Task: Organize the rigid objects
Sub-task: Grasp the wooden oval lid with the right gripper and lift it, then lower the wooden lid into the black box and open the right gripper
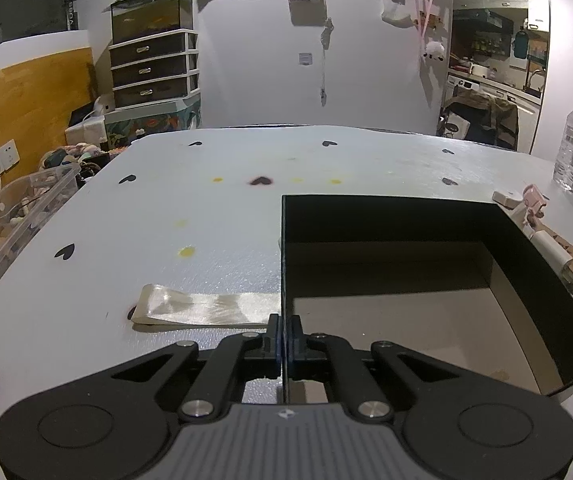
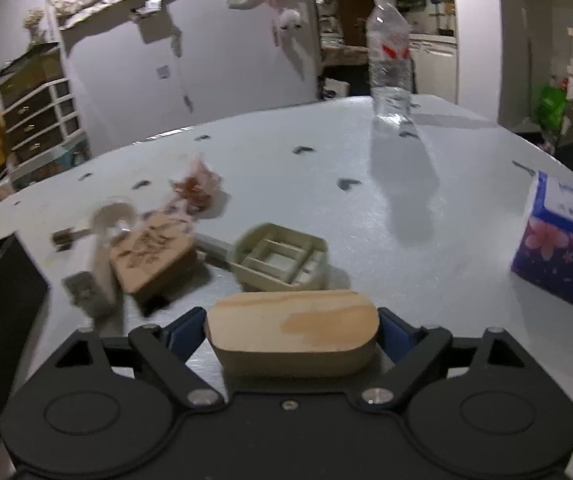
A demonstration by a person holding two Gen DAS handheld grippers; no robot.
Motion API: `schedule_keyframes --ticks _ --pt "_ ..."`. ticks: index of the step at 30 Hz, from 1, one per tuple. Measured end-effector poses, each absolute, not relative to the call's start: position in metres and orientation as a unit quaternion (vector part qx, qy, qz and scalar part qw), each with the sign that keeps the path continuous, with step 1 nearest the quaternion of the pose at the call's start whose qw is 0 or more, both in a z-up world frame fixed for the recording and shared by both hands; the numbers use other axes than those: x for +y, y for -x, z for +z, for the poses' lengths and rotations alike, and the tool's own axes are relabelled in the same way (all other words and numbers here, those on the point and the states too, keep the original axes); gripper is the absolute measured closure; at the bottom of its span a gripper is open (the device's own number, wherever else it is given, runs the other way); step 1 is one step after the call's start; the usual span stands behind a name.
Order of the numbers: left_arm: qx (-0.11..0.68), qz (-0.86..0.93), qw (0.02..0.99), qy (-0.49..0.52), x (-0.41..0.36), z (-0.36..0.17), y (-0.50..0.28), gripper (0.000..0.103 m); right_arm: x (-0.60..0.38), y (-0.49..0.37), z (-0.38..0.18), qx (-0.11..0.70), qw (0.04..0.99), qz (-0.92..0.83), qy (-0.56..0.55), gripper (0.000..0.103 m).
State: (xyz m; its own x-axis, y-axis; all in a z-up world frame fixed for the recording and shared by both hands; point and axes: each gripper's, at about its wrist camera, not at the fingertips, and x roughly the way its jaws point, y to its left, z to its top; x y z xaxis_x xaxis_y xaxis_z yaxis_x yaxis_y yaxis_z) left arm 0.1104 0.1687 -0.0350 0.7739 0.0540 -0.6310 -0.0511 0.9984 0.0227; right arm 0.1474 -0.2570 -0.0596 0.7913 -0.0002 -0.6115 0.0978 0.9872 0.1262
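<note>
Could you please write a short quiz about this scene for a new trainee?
1. True or false: the left tool is shut on the wall of the black box.
2. What does the right tool hold? A) water bottle B) wooden block C) tissue pack
3. Fill in: the black box looks ____ inside.

Key: 1 true; 2 B; 3 empty.

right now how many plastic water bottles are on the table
1. The water bottle stands upright at the table's far side, beyond the wooden block held in the right gripper. The left wrist view shows the same bottle at its right edge.
</note>
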Motion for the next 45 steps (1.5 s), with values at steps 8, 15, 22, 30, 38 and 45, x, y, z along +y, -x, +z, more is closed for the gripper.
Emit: schedule_keyframes --ticks 8,15,22,30,38,45 --pt "0.333 0.038 0.942 0.012 0.171 -0.035 -0.11 0.101 -0.192 -0.148 0.006 0.277 0.951 0.114 -0.07 0.013" --pt "0.333 0.046 0.941 0.033 0.173 -0.035 -0.109 0.1 -0.11 -0.18 0.039 0.318 0.91 0.241 -0.111 0.013" --pt "0.327 0.053 0.942 0.056 0.176 -0.035 -0.108 0.1 -0.024 -0.224 0.016 0.43 0.85 0.263 -0.152 0.013" --pt "0.33 0.053 0.94 0.068 0.179 -0.034 -0.108 0.099 0.038 -0.255 -0.02 0.473 0.848 0.21 -0.117 0.013" --pt "0.333 0.05 0.939 0.064 0.179 -0.034 -0.109 0.099 0.048 -0.269 -0.036 0.496 0.84 0.182 -0.122 0.007" --pt "0.339 0.054 0.937 0.061 0.178 -0.033 -0.111 0.099 0.036 -0.261 -0.019 0.479 0.844 0.21 -0.12 0.007"
